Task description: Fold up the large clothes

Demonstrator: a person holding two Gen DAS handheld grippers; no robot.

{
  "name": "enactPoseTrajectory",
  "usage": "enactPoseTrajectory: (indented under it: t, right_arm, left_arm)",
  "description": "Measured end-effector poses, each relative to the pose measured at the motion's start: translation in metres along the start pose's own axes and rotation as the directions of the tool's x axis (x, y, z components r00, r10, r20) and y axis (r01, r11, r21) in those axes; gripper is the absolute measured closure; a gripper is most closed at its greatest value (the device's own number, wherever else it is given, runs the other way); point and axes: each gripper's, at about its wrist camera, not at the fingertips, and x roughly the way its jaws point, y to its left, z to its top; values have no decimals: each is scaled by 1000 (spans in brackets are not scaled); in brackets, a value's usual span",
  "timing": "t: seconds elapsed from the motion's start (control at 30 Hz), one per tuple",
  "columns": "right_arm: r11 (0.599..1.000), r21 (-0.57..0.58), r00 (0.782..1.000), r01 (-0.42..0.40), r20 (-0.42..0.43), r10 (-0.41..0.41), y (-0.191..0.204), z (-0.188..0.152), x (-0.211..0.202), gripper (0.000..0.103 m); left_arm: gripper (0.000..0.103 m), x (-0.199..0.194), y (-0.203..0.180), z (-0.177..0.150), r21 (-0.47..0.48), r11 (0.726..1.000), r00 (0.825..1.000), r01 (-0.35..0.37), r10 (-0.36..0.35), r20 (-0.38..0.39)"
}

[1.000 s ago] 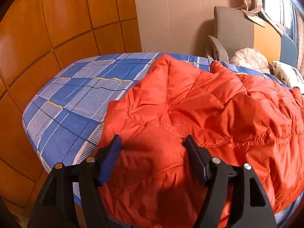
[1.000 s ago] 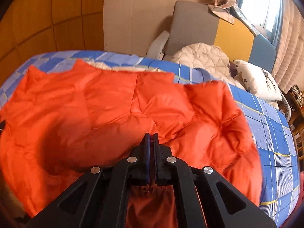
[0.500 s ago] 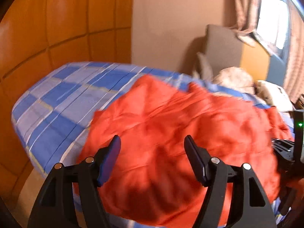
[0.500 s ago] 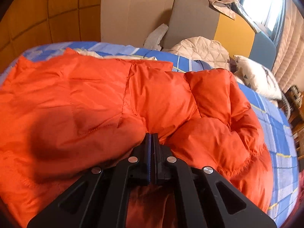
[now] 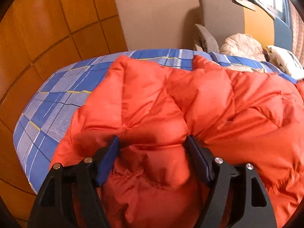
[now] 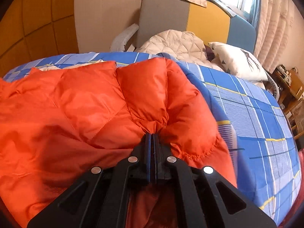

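**Orange jacket spread on the bed, one tong pinching it**

A large orange quilted down jacket (image 5: 190, 104) lay on a bed covered with a blue-and-white checked sheet (image 5: 57, 102) with thin yellow lines. The jacket covered most of the near part of the bed and reached its front edge.

The left gripper (image 5: 153, 144) stood wide, its jaws opening. A puffy bulge of the jacket sat between the two blue pads, and their tips met the fabric on both sides — whether they pressed it, I cannot tell.

The right gripper (image 6: 152, 134) was pressed together on a gathered fold of the jacket near its right edge; the cloth bunched into creases just at the tips.

Behind the bed stood a grey, yellow and blue padded headboard (image 6: 207, 17). A cream quilted garment (image 6: 176, 43) lay before it, and just beside it a white pillow with a dark print (image 6: 239, 60). Orange-brown wooden wall panels (image 5: 47, 28) were at the left side.
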Motion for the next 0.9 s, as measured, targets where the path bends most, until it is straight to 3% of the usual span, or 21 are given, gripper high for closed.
enactPoseTrajectory:
  t: [0.07,0.23,0.37,0.43,0.63,0.7,0.8,0.9]
  right_arm:
    - [1000,2,1000,-4,4,4,0,0,-5,102]
    - [987,98,991,-124,70,117,-6,-8,-43,102]
    - [977,62,975,-203,100,196,9,-19,-76,102]
    - [967,43,965,-249,97,244,20,-26,-89,102]
    - [937,32,934,-349,92,345,44,-44,-112,102]
    - [939,21,937,-344,82,341,50,-48,-114,102]
    - [939,16,938,-344,59,343,53,-51,-115,102]
    - [940,8,940,-341,27,341,56,-58,-114,102]
  left_arm:
    - [31,-6,2,-3,-6,1000,1000,9,-9,3]
    - [33,-41,31,-27,-118,989,995,89,-83,58]
    - [31,-74,56,-49,-175,983,992,56,-35,118]
    - [17,-86,71,-60,-216,976,991,18,11,133]
    - [18,-93,115,-97,-390,920,996,21,14,86]
    - [18,-89,125,-108,-430,902,998,35,-7,67]
    - [28,-81,124,-120,-463,884,998,67,-66,18]
    - [32,-83,117,-131,-490,865,993,113,-120,17]
